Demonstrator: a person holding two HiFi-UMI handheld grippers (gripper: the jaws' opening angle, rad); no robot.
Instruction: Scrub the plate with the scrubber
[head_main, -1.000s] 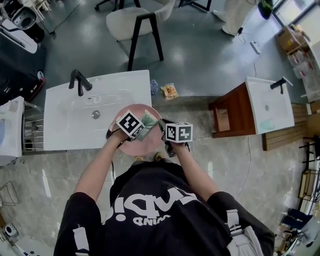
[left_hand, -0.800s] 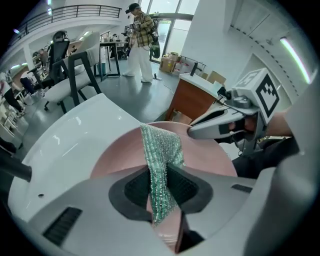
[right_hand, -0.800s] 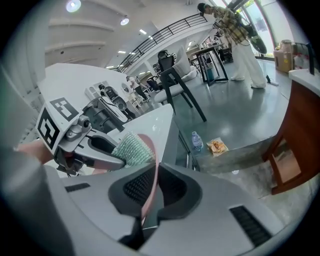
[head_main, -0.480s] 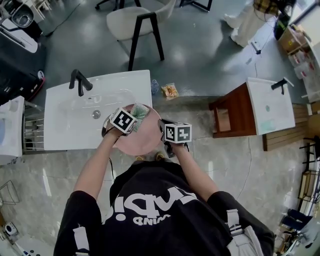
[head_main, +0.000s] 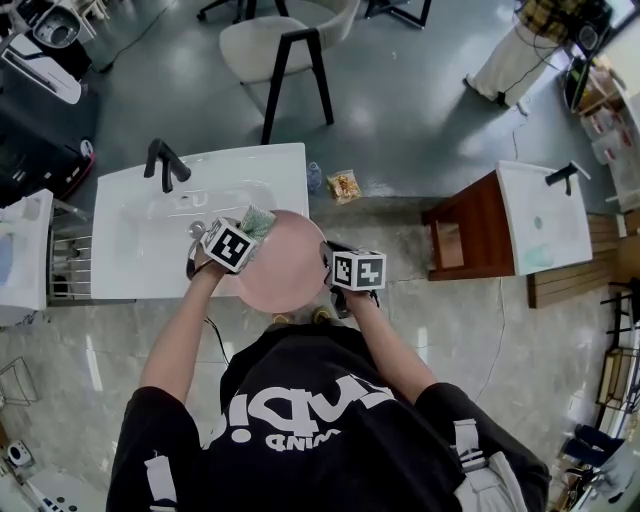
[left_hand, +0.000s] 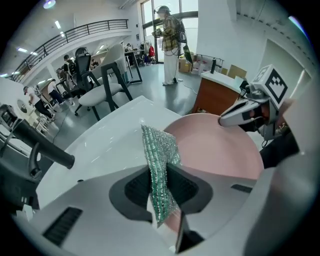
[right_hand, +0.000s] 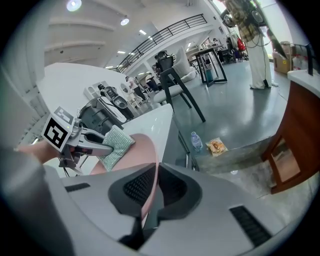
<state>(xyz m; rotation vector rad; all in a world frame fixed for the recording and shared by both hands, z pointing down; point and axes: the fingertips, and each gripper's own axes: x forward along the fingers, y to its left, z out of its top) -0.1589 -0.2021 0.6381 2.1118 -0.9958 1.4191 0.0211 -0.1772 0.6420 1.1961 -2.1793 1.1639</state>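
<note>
A round pink plate (head_main: 290, 262) is held level beside the white sink (head_main: 150, 240), over its right end. My right gripper (head_main: 328, 262) is shut on the plate's right rim; in the right gripper view the rim (right_hand: 150, 175) runs edge-on between the jaws. My left gripper (head_main: 250, 228) is shut on a green glittery scrubber (head_main: 258, 220), which hangs at the plate's upper left edge. In the left gripper view the scrubber (left_hand: 159, 170) stands upright between the jaws, with the plate (left_hand: 220, 147) just beyond it and the right gripper (left_hand: 245, 112) at its far rim.
The sink has a black tap (head_main: 162, 165) at the back left. A white chair with black legs (head_main: 285, 50) stands behind it. A water bottle (head_main: 314, 177) and a snack packet (head_main: 343, 186) lie on the floor. A second basin on a wooden stand (head_main: 510, 220) is at the right.
My left gripper has carried the scrubber leftward across the plate, from near its middle to its upper left edge. The right gripper and the plate have stayed put.
</note>
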